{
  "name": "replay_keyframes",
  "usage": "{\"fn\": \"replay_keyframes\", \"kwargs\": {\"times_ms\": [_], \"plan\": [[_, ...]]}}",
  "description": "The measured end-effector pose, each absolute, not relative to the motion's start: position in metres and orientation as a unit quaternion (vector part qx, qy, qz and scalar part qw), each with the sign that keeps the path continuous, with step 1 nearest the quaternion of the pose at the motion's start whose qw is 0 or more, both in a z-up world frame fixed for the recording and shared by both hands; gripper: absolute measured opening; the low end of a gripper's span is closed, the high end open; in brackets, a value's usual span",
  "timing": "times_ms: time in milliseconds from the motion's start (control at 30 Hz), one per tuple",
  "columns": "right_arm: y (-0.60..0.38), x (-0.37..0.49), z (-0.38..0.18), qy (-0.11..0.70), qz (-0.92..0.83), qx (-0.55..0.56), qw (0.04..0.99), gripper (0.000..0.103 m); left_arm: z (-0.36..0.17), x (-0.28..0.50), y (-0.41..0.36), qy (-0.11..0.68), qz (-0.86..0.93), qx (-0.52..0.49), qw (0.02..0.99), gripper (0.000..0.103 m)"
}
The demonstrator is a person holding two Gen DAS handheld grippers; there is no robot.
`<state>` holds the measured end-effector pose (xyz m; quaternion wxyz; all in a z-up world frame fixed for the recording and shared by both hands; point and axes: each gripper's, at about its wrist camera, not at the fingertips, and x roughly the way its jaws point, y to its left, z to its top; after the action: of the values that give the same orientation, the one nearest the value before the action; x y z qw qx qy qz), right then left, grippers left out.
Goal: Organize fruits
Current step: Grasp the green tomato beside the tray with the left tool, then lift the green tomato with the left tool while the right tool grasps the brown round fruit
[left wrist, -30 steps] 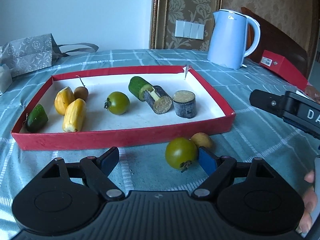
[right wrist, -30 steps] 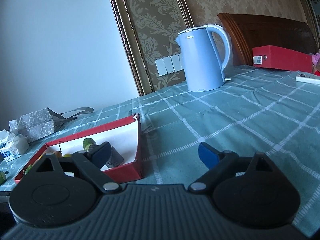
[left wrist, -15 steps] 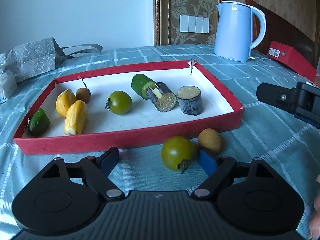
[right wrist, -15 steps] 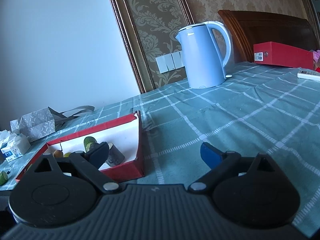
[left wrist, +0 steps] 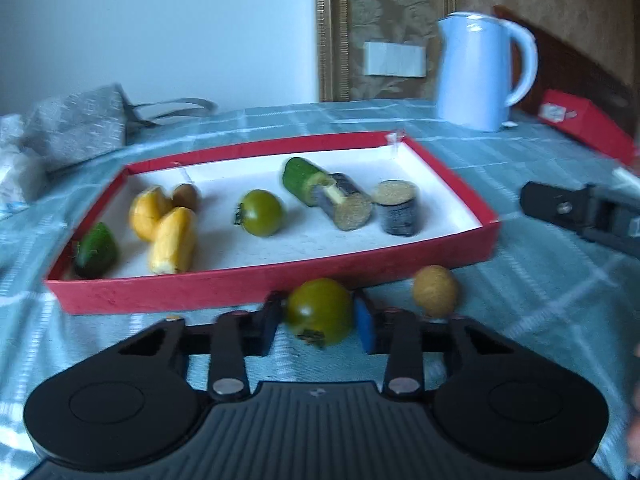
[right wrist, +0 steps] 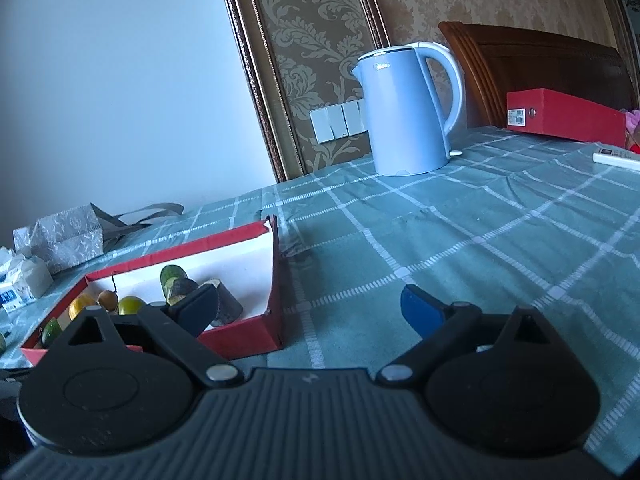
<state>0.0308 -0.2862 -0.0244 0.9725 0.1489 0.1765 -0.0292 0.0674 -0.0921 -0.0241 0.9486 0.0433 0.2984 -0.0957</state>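
Your left gripper (left wrist: pixel 318 322) is closing on the green tomato (left wrist: pixel 319 311), which sits on the bench just near of the red tray (left wrist: pixel 256 284); its pads look to be touching it. Squeeze gently, lift clear of the rim, and mind the brown fruit (left wrist: pixel 435 290) to the right. Your right gripper (right wrist: pixel 310 306) hangs open and empty over the checked cloth (right wrist: pixel 460 236); a blue kettle (right wrist: pixel 404 108) stands far by the wall.

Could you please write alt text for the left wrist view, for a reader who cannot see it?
The left gripper is closing on a green tomato lying on the checked tablecloth before a red tray of fruit pieces. A small brown fruit sits beside it; a blue kettle stands behind.
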Motion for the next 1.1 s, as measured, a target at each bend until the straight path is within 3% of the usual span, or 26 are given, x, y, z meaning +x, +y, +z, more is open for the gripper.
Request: {"fn": "replay_keyframes", "kwargs": {"times_ms": [633, 933, 1000, 1100], "plan": [[-0.279, 0.032, -0.023, 0.18, 0.0, 0.125, 0.976, 0.094, -0.018, 0.038, -0.067, 0.258, -0.088, 0.059, 0.96, 0.033], [-0.238, 0.019, -0.021, 0.213, 0.082, 0.044, 0.973, 0.08, -0.019, 0.044, -0.025, 0.273, -0.06, 0.008, 0.96, 0.033], [-0.226, 0.02, -0.02, 0.22, 0.089, 0.018, 0.971, 0.069, -0.019, 0.043, -0.023, 0.271, -0.059, 0.005, 0.961, 0.033], [-0.213, 0.026, -0.02, 0.234, 0.097, -0.002, 0.967, 0.062, -0.019, 0.045, -0.019, 0.274, -0.059, -0.003, 0.96, 0.033]]}}
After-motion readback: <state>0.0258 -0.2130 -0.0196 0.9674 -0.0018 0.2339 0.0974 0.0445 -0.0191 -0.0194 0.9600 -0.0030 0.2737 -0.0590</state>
